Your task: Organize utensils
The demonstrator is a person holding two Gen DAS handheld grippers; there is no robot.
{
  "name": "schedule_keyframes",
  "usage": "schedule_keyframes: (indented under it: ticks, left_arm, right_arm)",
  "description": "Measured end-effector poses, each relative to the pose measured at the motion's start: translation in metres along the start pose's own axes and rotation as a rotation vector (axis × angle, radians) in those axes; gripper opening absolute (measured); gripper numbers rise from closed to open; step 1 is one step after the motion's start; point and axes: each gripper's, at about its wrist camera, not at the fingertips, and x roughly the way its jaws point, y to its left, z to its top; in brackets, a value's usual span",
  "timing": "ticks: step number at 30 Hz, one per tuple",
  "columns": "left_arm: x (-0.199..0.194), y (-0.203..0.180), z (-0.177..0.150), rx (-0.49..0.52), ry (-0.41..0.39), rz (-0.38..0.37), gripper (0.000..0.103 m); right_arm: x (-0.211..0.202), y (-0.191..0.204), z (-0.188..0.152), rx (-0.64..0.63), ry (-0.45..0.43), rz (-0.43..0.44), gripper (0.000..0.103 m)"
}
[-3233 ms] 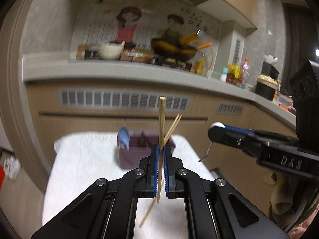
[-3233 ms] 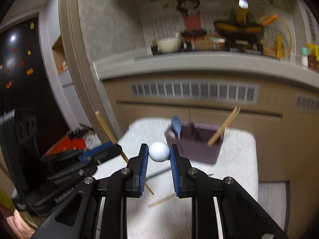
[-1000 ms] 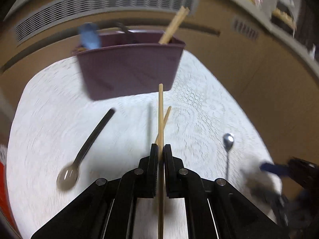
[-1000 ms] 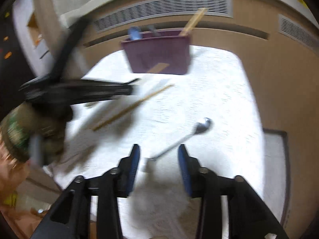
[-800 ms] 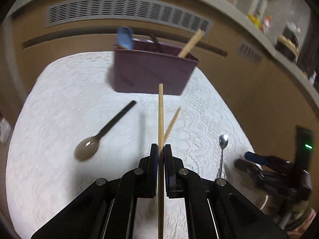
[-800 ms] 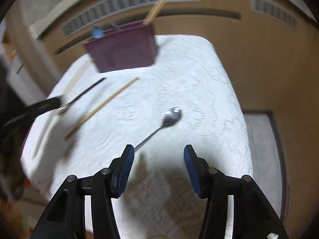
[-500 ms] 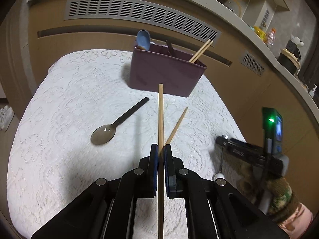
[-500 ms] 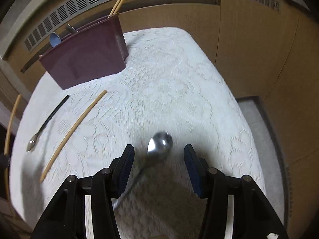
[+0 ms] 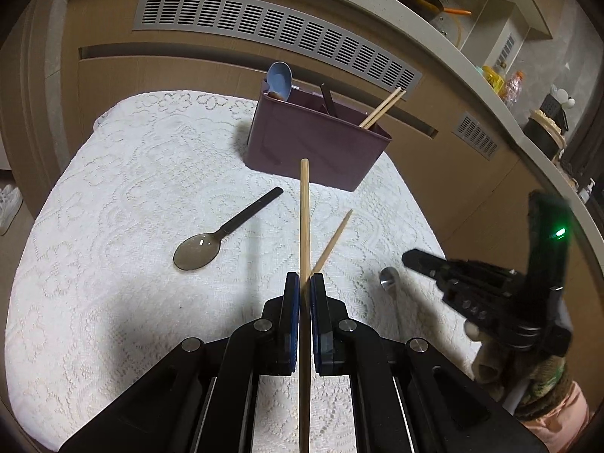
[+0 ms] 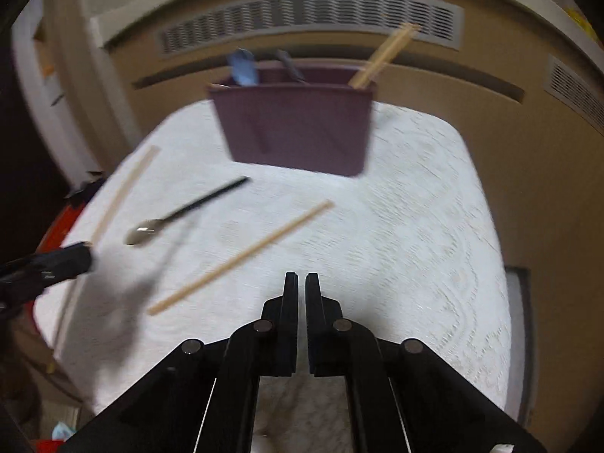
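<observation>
My left gripper (image 9: pixel 305 290) is clamped on a chopstick (image 9: pixel 304 219) near its middle; it's light, stiff and slick, so it may pivot. My right gripper (image 10: pixel 301 287) looks closed, but I can't tell if it has the metal spoon (image 9: pixel 389 277), which lies at its tip on the cloth (image 9: pixel 113 188). Farther out lie a second chopstick (image 10: pixel 241 256) and a dark spoon (image 9: pixel 222 234), left. The purple holder (image 9: pixel 317 143) stands at the far side.

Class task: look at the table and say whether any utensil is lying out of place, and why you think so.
Yes. A dark spoon and a single chopstick lie loose on the lace tablecloth, outside the purple holder that already stands other utensils upright. The left hand-held gripper grips a second chopstick.
</observation>
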Motion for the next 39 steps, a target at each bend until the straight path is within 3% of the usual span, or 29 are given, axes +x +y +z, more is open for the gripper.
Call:
schedule_keyframes:
  ticks: [3,6,8,13,17,24,26,35,39]
  left_arm:
    - [0.002,0.002,-0.003,-0.008,0.007,0.006,0.006]
    - [0.004,0.005,-0.005,-0.016,0.014,0.02,0.006]
    - [0.006,0.007,-0.008,-0.018,0.021,0.03,0.006]
    - [0.012,0.009,-0.012,-0.02,0.04,0.027,0.006]
    - [0.019,0.008,-0.013,-0.026,0.053,0.019,0.006]
    - [0.017,0.004,-0.017,-0.015,0.055,0.019,0.006]
    - [0.014,0.005,-0.016,-0.018,0.049,0.024,0.006]
    - [0.007,0.001,-0.015,-0.019,0.027,0.018,0.006]
    - [0.005,-0.004,-0.017,-0.007,0.027,0.012,0.006]
  right_arm:
    - [-0.007,0.007,0.001,-0.034,-0.002,0.071,0.005]
    - [-0.009,0.008,-0.008,-0.043,0.016,0.019,0.014]
    - [-0.008,0.001,-0.023,-0.037,0.042,-0.009,0.021]
    - [-0.023,0.006,-0.072,-0.054,0.115,0.045,0.024]
    - [-0.036,0.016,-0.098,-0.073,0.12,0.049,0.03]
    - [-0.015,0.027,-0.109,-0.134,0.148,-0.052,0.031]
    - [-0.021,0.03,-0.105,-0.16,0.136,-0.054,0.021]
    - [-0.088,0.025,-0.026,-0.062,-0.037,0.162,0.021]
    - [-0.094,0.023,0.006,-0.038,-0.082,0.173,0.021]
